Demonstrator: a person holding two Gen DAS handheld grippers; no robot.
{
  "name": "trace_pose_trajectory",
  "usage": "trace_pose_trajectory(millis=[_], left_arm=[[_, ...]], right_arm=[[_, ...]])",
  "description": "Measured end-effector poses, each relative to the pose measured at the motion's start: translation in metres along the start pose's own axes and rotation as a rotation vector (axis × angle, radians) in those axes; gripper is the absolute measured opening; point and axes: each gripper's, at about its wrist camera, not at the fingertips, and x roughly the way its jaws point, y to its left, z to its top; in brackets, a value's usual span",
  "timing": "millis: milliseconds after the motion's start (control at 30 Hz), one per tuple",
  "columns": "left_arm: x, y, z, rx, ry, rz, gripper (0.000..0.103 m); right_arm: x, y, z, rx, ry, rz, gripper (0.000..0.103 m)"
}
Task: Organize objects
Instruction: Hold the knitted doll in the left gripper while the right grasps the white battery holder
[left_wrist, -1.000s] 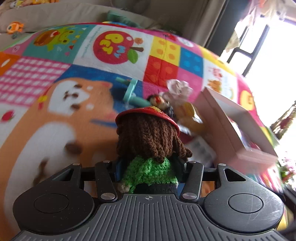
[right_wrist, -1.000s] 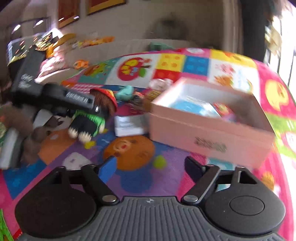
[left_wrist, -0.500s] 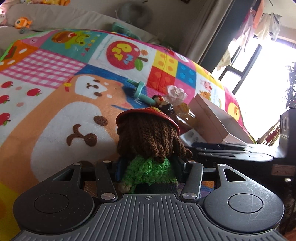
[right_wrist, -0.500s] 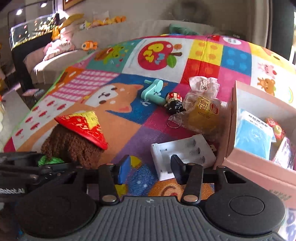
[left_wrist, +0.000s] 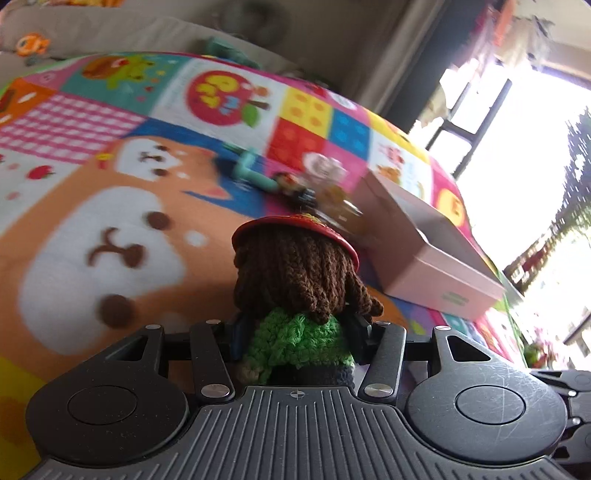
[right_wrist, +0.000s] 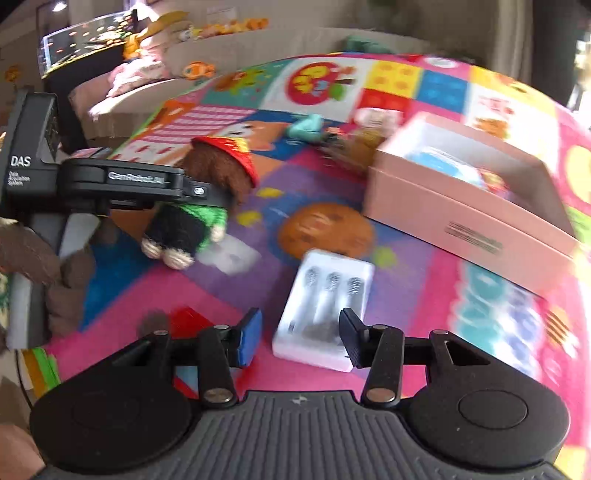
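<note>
- Right wrist view, nearest first: your right gripper (right_wrist: 299, 339) has narrowed from a wider spread and now hangs over the near end of the white plastic tray of toothbrush heads (right_wrist: 325, 308). Pads are apart; I can't tell that they touch it.
- That tray sat up against the box half a second ago; now it lies in the open, well clear of the wall. Judging by that, it is your next pick.
- Left wrist view: your left gripper (left_wrist: 299, 332) keeps pinching the crocheted doll with brown yarn hair, red hat and green jumper (left_wrist: 299, 288) at the waist, lifted off the colourful patchwork play mat (left_wrist: 92, 221).
- Beyond, the pink cardboard box (right_wrist: 461, 218) stands open, with its near wall facing you and free room inside.
- Far clutter, a teal toy (left_wrist: 251, 173) among it, lies blurred behind.
</note>
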Motion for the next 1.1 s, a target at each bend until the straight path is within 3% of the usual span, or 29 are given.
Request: trace_pose_trajectory(millis=[100, 200, 300, 400, 633, 867, 967, 1100], left_arm=[[0.007, -0.02, -0.008, 0.032, 0.031, -0.043, 0.056], [0.013, -0.038, -0.016, 0.087, 0.033, -0.029, 0.056], [0.015, -0.042, -0.018, 0.1, 0.029, -0.016, 0.057], [0.013, -0.039, -0.019, 0.073, 0.026, -0.036, 0.057], [0.013, -0.036, -0.018, 0.06, 0.024, -0.046, 0.057], [0.013, -0.036, -0.018, 0.055, 0.023, -0.049, 0.057], [0.012, -0.036, -0.018, 0.053, 0.023, -0.05, 0.057], [0.012, -0.035, -0.018, 0.045, 0.022, -0.056, 0.057]], right_arm=[[-0.012, -0.013, -0.013, 0.018, 0.0, -0.077, 0.046], [-0.018, -0.023, -0.024, 0.03, -0.011, -0.149, 0.048], [-0.02, -0.03, -0.034, 0.056, -0.035, -0.204, 0.056], [-0.022, -0.033, -0.035, 0.083, -0.055, -0.188, 0.058], [-0.03, -0.042, -0.033, 0.114, -0.112, -0.229, 0.076], [-0.024, -0.048, -0.039, 0.229, -0.06, -0.159, 0.076], [-0.024, -0.035, -0.039, 0.198, -0.069, -0.11, 0.076], [-0.024, -0.021, -0.034, 0.143, -0.095, -0.123, 0.076]])
